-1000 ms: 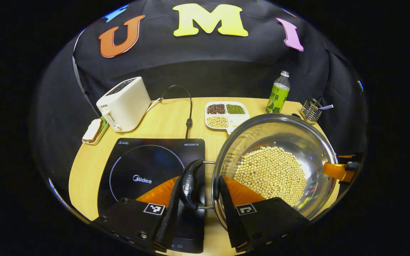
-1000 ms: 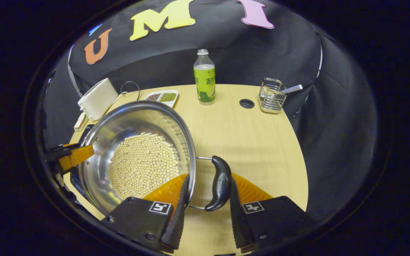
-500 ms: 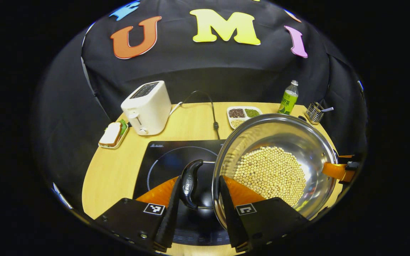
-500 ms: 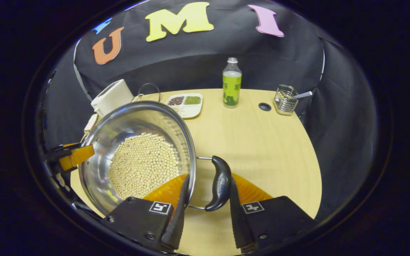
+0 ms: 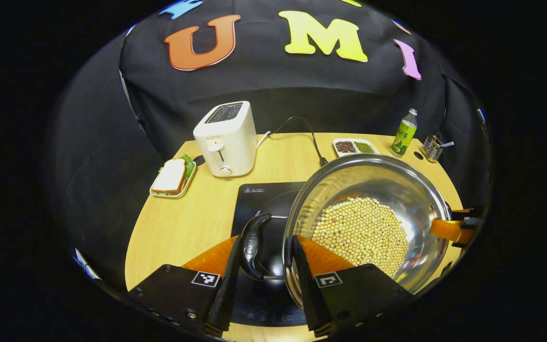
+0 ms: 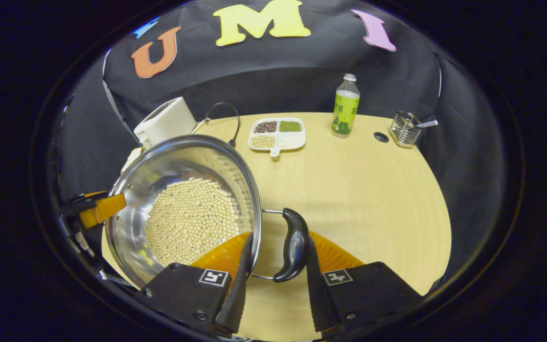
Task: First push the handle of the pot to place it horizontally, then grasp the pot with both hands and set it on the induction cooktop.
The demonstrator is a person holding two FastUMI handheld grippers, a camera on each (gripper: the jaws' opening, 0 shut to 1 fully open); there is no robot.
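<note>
While grippers hold it, pot [image 5: 411,190] carries pale beans [image 5: 361,232].

Pot [image 5: 411,199]: polished steel, mirror-glossy inside; handles [image 5: 253,244] glossy black plastic. Cooktop [image 5: 259,199]: smooth glossy black glass. Tabletop [image 6: 349,190]: pale matt wood grain. Toaster [image 5: 226,137]: smooth white plastic. Claw fingers [image 5: 226,280]: matt black, ribbed orange backing.

Beside the shiny silver pot [image 5: 411,190] of pale yellow beans [image 5: 361,232] sit a black cooktop [image 5: 259,197], white toaster [image 5: 226,137] and green-labelled bottle [image 6: 344,111] (table [image 6: 359,190] light wood)
</note>
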